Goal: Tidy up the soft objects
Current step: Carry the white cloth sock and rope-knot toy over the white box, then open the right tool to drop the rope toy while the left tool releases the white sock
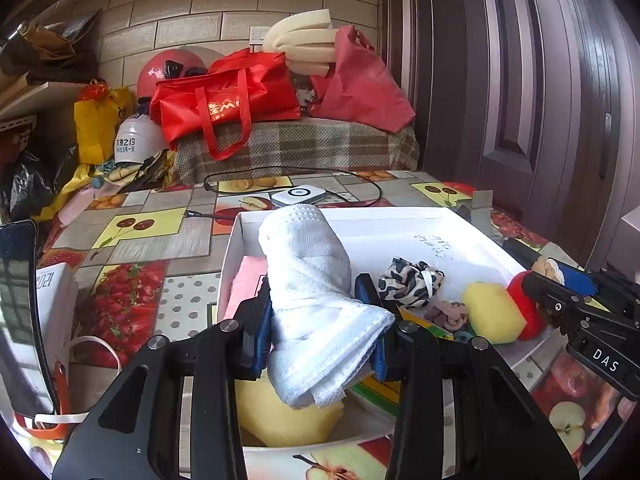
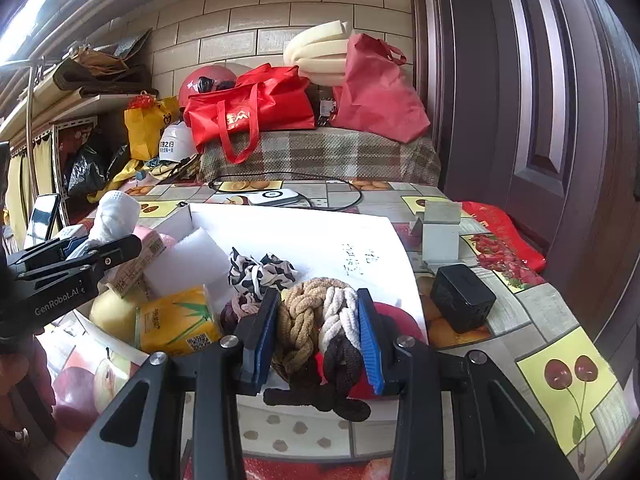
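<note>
The right gripper (image 2: 318,332) clamps a braided tan, cream and brown knitted cloth (image 2: 316,320) over the white shallow box (image 2: 304,228).

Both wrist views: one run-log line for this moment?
left gripper: shut on rolled white towel | right gripper: shut on braided tan-white-brown knit band | both over white tray

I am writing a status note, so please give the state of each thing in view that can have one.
Left tongs: shut on the white towel.
Right tongs: shut on the braided rope.
White box: open, partly filled.
Black-and-white scrunchie: loose in the box.
Yellow sponge: loose in the box.
</note>
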The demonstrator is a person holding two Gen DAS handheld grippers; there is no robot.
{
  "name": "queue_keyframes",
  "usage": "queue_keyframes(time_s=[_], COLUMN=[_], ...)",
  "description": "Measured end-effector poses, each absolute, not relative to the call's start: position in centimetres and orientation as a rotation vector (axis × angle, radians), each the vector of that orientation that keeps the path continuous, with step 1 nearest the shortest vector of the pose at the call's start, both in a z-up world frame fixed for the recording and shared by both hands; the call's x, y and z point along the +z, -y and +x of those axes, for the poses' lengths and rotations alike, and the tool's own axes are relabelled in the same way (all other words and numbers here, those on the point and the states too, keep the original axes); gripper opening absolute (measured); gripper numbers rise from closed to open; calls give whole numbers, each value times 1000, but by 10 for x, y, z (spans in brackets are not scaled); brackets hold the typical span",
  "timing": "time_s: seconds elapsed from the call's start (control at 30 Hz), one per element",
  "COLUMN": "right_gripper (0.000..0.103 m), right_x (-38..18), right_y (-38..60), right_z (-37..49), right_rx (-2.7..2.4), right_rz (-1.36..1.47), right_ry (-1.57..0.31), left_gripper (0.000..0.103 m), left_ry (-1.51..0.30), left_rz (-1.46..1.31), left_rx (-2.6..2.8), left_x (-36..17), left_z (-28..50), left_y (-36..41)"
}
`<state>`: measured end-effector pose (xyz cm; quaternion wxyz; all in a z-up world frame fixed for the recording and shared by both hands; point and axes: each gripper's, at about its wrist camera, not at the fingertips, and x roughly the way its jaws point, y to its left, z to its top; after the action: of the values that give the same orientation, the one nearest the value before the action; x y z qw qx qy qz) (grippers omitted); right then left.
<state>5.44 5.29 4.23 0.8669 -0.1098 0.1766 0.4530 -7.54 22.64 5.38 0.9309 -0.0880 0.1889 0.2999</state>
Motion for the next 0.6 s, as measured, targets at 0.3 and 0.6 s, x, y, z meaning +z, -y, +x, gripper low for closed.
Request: queue_keyframes(time_s=[0.3,0.6], right_gripper=[38,39], right_x=[45,46], right_y=[-91,-121], right_z=[63,74], right_rx=[970,942], right_rz=[-186,-163], right_ry=[-370,-373], left_gripper=[38,38], left_ry=[-362,-334], left_rz=[-168,-131], left_rx=[670,676], left_x=[57,60], left_z=[-56,-37], left_y=[-244,-245])
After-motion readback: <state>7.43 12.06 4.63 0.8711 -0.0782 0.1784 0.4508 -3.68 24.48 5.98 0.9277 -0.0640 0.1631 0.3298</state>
